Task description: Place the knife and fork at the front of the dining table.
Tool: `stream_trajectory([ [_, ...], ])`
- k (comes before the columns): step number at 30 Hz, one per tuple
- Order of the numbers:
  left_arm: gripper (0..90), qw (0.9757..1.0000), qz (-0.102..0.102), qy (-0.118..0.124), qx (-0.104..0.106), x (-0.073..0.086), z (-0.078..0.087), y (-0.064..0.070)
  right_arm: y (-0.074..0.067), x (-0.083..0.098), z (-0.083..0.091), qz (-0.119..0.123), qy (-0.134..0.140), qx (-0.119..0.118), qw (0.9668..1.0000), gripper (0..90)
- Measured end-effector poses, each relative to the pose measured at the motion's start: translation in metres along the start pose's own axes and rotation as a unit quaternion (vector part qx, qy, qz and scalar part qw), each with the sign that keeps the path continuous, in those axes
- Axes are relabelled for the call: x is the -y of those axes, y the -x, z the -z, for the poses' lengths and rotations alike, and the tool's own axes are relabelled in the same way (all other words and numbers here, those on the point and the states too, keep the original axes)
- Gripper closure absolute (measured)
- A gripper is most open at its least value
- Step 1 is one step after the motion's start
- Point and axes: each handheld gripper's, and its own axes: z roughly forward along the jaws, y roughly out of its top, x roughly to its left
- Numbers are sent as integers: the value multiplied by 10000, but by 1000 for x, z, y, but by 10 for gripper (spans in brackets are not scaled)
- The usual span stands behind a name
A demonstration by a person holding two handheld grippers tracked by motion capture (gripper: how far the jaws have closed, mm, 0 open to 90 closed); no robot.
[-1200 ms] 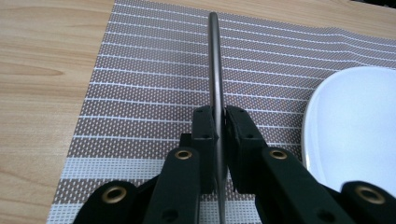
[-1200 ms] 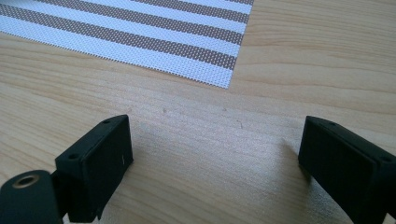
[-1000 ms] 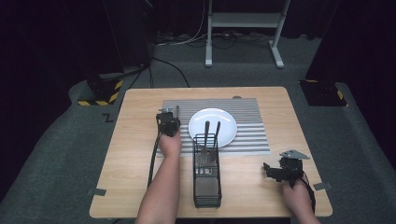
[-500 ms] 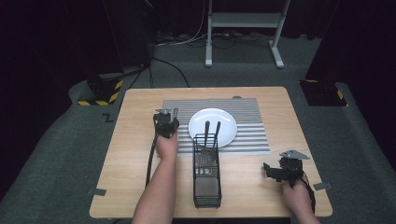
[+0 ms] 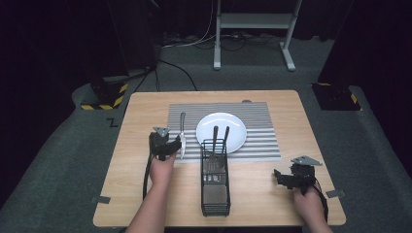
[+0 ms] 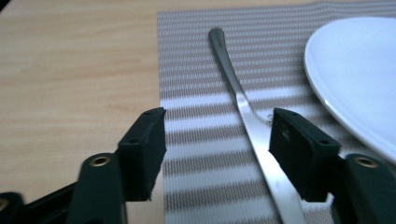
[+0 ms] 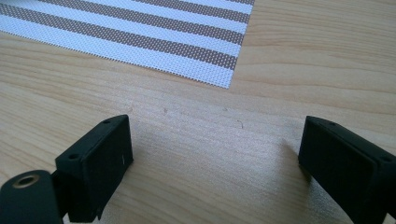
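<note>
**Knife released on the mat, left tongs parted above it**

The knife [image 5: 182,134] is seen lying flat on the striped placemat [image 5: 262,145], just beside the white plate [image 5: 233,127], its long axis running away from the left tongs [image 5: 171,145]. Those jaws have just been opening; the knife [image 6: 252,121] lies between them, close by one pad, unclamped. The left forearm is reached in low from the near edge. The right tongs [image 5: 284,178] are held apart over bare worktop [image 5: 145,111], well away.

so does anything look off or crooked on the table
Nothing stands out. The knife lies flat on the mat left of the plate, the caddy stands upright, and nothing looks spilled or damaged.
</note>
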Motion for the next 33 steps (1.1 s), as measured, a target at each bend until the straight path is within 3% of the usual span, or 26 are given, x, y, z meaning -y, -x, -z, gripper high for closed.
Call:
stream_trajectory([
  [4, 277, 9999, -3, -58, 86, 17, 12, -7, 0, 0, 0, 0, -1, 2, 10000, 95],
  [7, 251, 9999, -110, -93, 36, 28, 22, -11, 0, 0, 0, 1, -1, 3, 10000, 95],
  [12, 233, 9994, -284, -101, 140, 45, 43, -17, 0, 0, 0, 1, -1, 11, 10000, 95],
  [18, 149, 9979, -458, -357, 299, 60, 65, -23, 0, 0, 0, 0, -1, 12, 10000, 95],
  [25, 133, 9984, -437, -355, 88, 79, 79, -34, 0, 0, 0, -3, -1, 9, 10000, 96],
  [29, 79, 9974, -256, -667, -74, 87, 75, -40, 0, 0, 0, 25, 1, -17, 10000, 99],
  [33, 83, 9970, -402, -636, -166, 87, 77, -40, -1, 0, 1, 38, 23, -4, 10000, 123],
])
